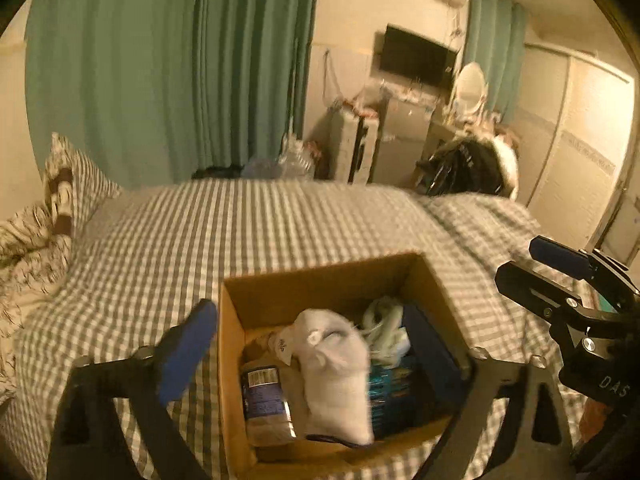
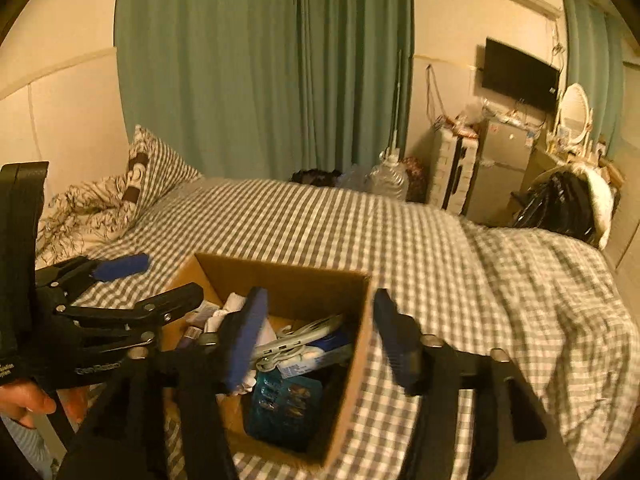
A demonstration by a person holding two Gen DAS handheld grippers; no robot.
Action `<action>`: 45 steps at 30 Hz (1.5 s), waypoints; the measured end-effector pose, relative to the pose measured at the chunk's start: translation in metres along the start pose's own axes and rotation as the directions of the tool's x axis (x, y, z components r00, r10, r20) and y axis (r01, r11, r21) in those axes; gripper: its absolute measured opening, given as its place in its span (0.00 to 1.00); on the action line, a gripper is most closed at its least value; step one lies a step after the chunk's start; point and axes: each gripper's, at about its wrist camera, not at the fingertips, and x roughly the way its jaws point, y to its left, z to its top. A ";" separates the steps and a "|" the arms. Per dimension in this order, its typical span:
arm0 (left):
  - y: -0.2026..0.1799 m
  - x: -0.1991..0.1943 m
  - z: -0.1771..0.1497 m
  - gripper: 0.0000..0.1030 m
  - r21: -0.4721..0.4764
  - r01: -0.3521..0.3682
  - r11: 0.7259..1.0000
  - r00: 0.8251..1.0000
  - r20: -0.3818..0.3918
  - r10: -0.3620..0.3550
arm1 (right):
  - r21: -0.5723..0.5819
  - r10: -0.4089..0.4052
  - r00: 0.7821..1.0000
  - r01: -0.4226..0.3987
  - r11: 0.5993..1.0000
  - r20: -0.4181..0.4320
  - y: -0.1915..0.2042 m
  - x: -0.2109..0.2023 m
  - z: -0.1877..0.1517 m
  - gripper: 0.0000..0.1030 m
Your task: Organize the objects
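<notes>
An open cardboard box (image 1: pixel 232 344) sits on the checked bed; it also shows in the right wrist view (image 2: pixel 352 344). Inside lie a white sock (image 1: pixel 336 376), a pale green bundle (image 1: pixel 386 328), a dark labelled packet (image 1: pixel 262 396) and a teal blister pack (image 2: pixel 284 404). My left gripper (image 1: pixel 332 360) is open and empty, its jaws straddling the box from above. My right gripper (image 2: pixel 320 336) is open and empty, its jaws astride the box's right wall. Each gripper shows in the other's view: the right (image 1: pixel 560 280), the left (image 2: pixel 120 292).
The grey checked bedspread (image 1: pixel 240 232) covers the bed, with a pillow and patterned duvet (image 2: pixel 100 204) at the left. Green curtains (image 2: pixel 260 68) hang behind. A large water bottle (image 2: pixel 386 178), a small fridge, a TV and a chair with dark clothes (image 2: pixel 560 204) stand at the right.
</notes>
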 end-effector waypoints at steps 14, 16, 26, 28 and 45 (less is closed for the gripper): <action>-0.046 -0.159 0.014 1.00 0.087 -0.038 0.996 0.964 0.264 0.014 | 0.011 -0.024 0.963 0.022 1.000 0.267 -0.007 -0.175 0.016 1.00; -0.050 -0.170 0.010 1.00 0.083 -0.048 0.995 0.957 0.291 0.022 | 0.022 -0.036 0.960 0.031 0.999 0.277 -0.009 -0.186 0.013 1.00; -0.056 -0.179 -0.048 1.00 -0.050 -0.117 0.992 0.929 0.347 0.127 | 0.053 -0.115 0.943 0.104 0.993 0.312 -0.017 -0.193 -0.038 1.00; -0.055 -0.170 -0.060 1.00 -0.058 -0.131 0.990 0.927 0.347 0.143 | 0.063 -0.118 0.942 0.103 0.993 0.313 -0.020 -0.179 -0.054 1.00; -0.059 -0.126 -0.095 1.00 -0.027 -0.189 0.982 0.950 0.250 0.189 | 0.021 -0.112 0.975 0.110 0.994 0.189 -0.016 -0.120 -0.081 1.00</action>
